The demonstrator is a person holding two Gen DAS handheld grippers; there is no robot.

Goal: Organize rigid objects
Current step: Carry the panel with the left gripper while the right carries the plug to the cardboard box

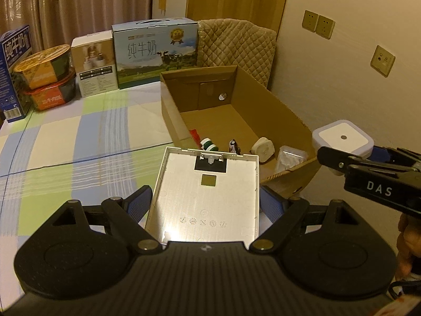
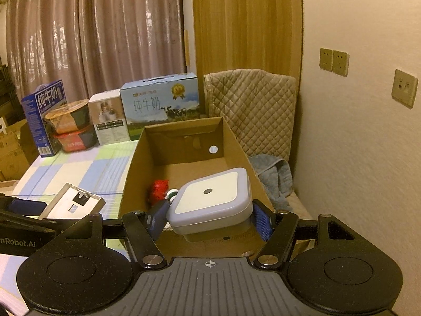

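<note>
Carrying two stiff pieces toward the cardboard box (image 1: 276, 105) on the checked table (image 1: 65, 137). Left gripper (image 1: 205, 205) clenching a flat white plastic tray (image 1: 208, 194) by its side walls — light, glossy, likely slippery, so gripping low on the walls seems wise. Right gripper (image 2: 209, 217) grasping a square white lidded container (image 2: 210, 197) by two opposite sides, hovering at the box's near wall. Crowding the near end of the box floor: a red item (image 2: 158, 188), a green-and-white roll (image 1: 209, 144), a cream device (image 1: 263, 148) — far end looking freer.
</note>
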